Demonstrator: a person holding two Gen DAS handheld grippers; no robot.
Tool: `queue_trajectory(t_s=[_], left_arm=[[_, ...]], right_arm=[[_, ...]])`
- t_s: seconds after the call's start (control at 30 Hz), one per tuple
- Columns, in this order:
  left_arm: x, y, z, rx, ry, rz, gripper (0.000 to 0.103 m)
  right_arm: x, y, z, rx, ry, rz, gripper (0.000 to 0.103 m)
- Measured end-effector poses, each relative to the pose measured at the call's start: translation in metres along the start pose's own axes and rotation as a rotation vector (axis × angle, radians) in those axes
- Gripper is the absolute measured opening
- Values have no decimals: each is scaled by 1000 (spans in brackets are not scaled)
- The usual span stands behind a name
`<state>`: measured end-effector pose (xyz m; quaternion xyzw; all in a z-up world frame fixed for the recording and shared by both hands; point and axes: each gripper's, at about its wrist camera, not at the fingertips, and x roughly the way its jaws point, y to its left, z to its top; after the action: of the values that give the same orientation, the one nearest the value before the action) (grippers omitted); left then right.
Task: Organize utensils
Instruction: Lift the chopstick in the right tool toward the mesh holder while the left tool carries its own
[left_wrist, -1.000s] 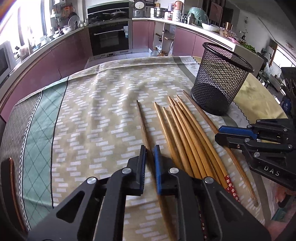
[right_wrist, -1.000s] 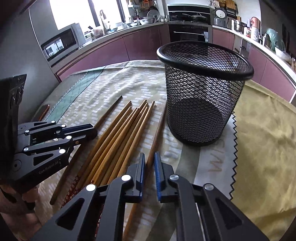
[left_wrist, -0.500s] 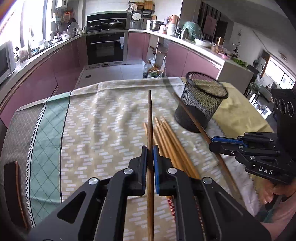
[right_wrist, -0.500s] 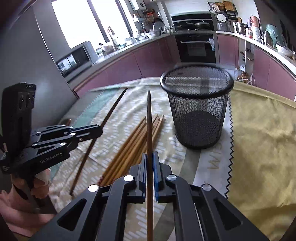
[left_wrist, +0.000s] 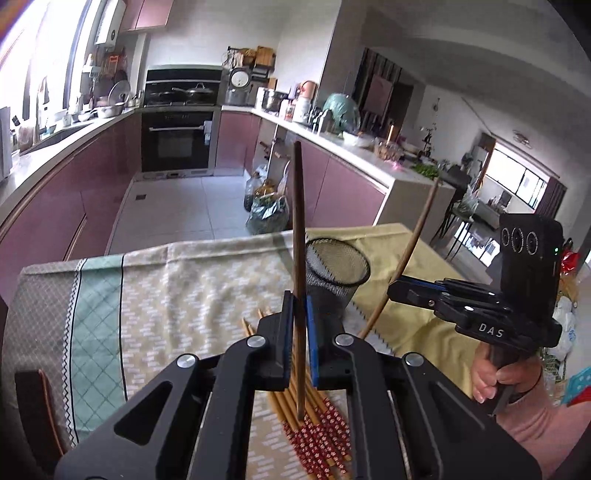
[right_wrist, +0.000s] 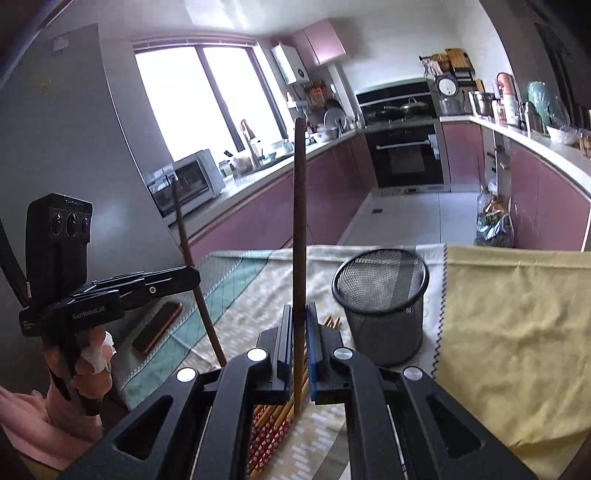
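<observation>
The left gripper (left_wrist: 298, 341) is clamped on a dark chopstick (left_wrist: 299, 236) that stands nearly upright between its pads, its lower end hanging free above the pile. The right gripper (right_wrist: 298, 341) is likewise clenched on another dark chopstick (right_wrist: 298, 229), also close to upright; in the left wrist view that same stick looks bowed by the lens. Both sticks are held off the table (right_wrist: 517, 332), its top hidden under cloths. The remaining chopsticks (left_wrist: 317, 432) lie bunched near the table's near edge, their red patterned ends toward the cameras, largely hidden behind the gripper bodies, so they cannot be counted. A black mesh cup (right_wrist: 382, 306) stands upright toward the table's far edge, just beyond the pile and empty as far as can be seen. A flat dark phone-like thing (right_wrist: 157, 326) lies near the table's left edge, partly cut off. A hand (left_wrist: 496, 376) grips the right handle.
</observation>
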<state>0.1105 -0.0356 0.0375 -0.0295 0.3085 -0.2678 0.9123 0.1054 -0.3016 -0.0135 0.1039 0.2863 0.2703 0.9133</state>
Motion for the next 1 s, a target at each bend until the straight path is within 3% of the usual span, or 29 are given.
queue_trajectory(t_s=[0.2, 0.63, 0.77, 1.0], left_arm=[[-11, -15, 32, 11, -79, -27, 7], [10, -53, 110, 37, -191, -74, 7], [34, -63, 115, 54, -169, -51, 7], [95, -65, 98, 69, -8, -53, 7]], right_arm=[[-9, -4, 26, -38, -66, -8, 6], [-23, -23, 87, -105, -177, -94, 6], [-10, -33, 92, -107, -143, -120, 6], [31, -48, 83, -115, 27, -159, 6]])
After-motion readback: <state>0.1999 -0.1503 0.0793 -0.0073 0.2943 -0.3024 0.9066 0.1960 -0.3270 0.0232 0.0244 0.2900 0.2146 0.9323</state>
